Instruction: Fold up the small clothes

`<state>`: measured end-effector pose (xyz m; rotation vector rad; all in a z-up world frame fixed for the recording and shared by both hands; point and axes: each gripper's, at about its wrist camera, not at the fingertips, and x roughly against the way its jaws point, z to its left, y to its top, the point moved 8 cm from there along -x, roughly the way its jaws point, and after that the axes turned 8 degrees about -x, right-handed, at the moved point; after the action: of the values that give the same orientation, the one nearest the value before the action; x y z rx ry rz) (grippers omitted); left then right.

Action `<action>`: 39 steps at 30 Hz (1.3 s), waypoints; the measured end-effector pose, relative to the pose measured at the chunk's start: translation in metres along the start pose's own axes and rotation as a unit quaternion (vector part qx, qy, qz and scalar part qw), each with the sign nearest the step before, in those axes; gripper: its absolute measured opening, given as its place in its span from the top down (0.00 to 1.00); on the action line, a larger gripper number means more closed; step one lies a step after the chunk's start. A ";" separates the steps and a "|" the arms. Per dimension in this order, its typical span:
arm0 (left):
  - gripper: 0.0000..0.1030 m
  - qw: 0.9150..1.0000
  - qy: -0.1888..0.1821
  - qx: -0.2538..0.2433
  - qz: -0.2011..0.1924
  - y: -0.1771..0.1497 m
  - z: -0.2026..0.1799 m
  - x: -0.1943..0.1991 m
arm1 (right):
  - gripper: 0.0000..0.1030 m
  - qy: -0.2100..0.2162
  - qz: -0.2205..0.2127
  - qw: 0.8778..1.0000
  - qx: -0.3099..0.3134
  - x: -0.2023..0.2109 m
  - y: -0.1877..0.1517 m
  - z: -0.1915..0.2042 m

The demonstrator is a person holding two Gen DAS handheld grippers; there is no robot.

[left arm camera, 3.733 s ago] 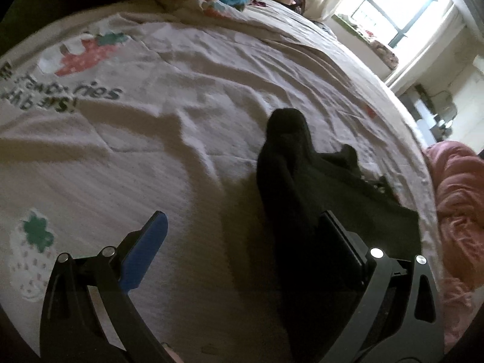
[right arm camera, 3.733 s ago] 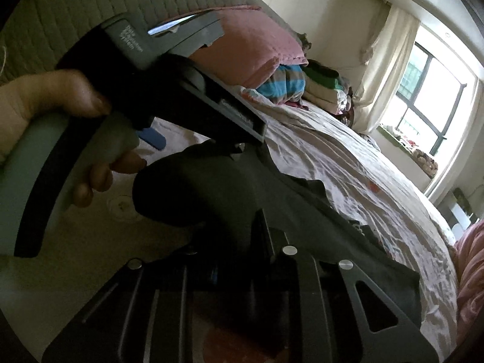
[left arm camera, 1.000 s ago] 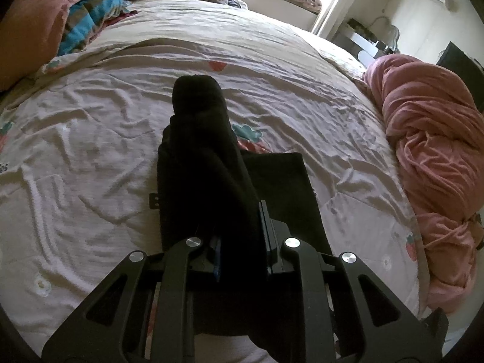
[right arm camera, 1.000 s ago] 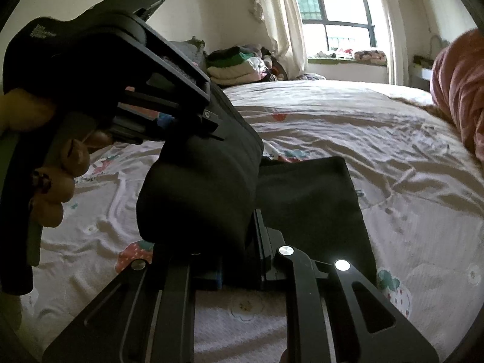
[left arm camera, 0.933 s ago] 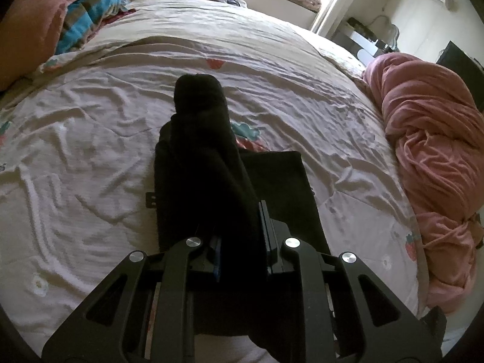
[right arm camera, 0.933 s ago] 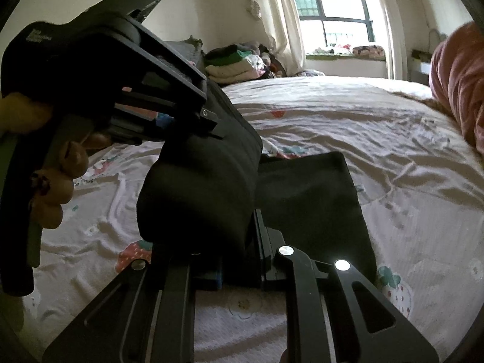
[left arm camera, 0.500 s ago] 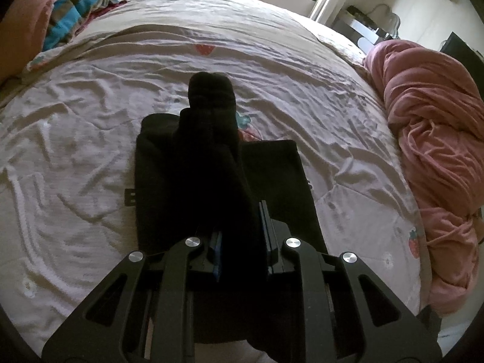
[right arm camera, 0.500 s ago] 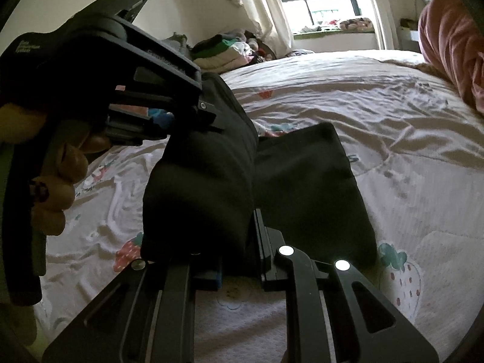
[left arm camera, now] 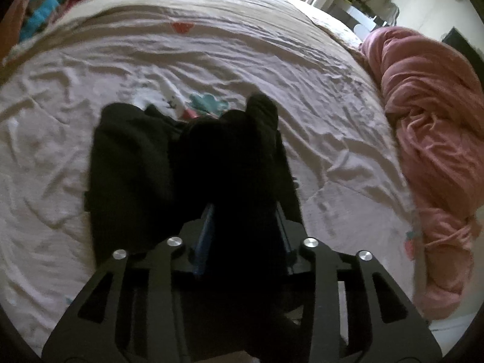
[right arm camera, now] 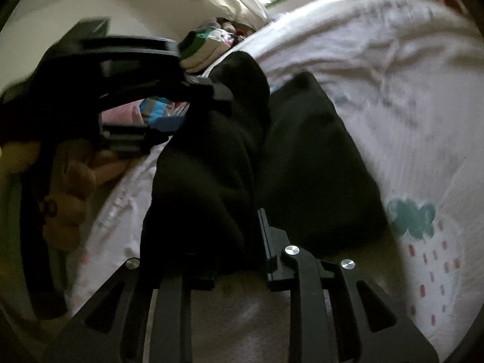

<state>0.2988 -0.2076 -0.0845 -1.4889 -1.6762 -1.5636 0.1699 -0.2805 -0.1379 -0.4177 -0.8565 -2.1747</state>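
A black garment (left arm camera: 133, 163) lies partly folded on the white printed bedsheet (left arm camera: 242, 54). My left gripper (left arm camera: 243, 220) has its jaws a little apart around a thick bunch of the black cloth. My right gripper (right arm camera: 230, 242) also has its jaws slightly apart with a thick fold of the same black garment (right arm camera: 208, 163) between them. In the right wrist view the left gripper (right arm camera: 127, 84) and the hand that holds it sit at the left, beside the cloth. The flat folded part (right arm camera: 314, 163) lies to the right.
A crumpled pink blanket (left arm camera: 435, 139) lies along the right side of the bed. A stack of folded clothes (right arm camera: 208, 45) and a striped blue item (left arm camera: 45, 6) sit near the head of the bed. Furniture stands past the far edge.
Both grippers have moved down and forward toward the bed with the black cloth. Their jaws now stand wider than half a second ago. Both views are blurred by motion.
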 end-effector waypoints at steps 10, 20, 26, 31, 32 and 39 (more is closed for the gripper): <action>0.38 0.998 -0.039 0.042 -0.031 0.002 0.011 0.015 | 0.80 0.022 0.011 0.999 -0.042 -0.002 0.001 -0.011; 0.38 0.996 0.063 0.043 -0.053 -0.045 0.076 0.036 | 0.34 0.018 0.028 0.999 -0.026 0.023 0.011 -0.003; 0.37 0.995 0.088 0.018 -0.052 -0.071 0.084 0.024 | 0.32 -0.033 -0.027 0.999 0.005 0.061 0.055 -0.005; 0.37 0.994 0.087 0.010 -0.060 -0.075 0.081 0.025 | 0.32 -0.057 0.003 0.996 0.069 0.031 0.099 0.008; 0.37 0.994 0.085 0.010 -0.061 -0.075 0.081 0.026 | 0.32 -0.073 0.013 0.995 0.073 0.017 0.106 0.005; 0.37 0.995 0.076 0.012 -0.059 -0.081 0.077 0.027 | 0.42 -0.155 0.062 0.984 0.066 -0.049 0.138 -0.021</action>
<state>0.2466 -0.1120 -0.1207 -1.2465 -1.7153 -1.6649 0.3045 -0.3381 -0.1175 -0.7355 -1.1055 -1.9530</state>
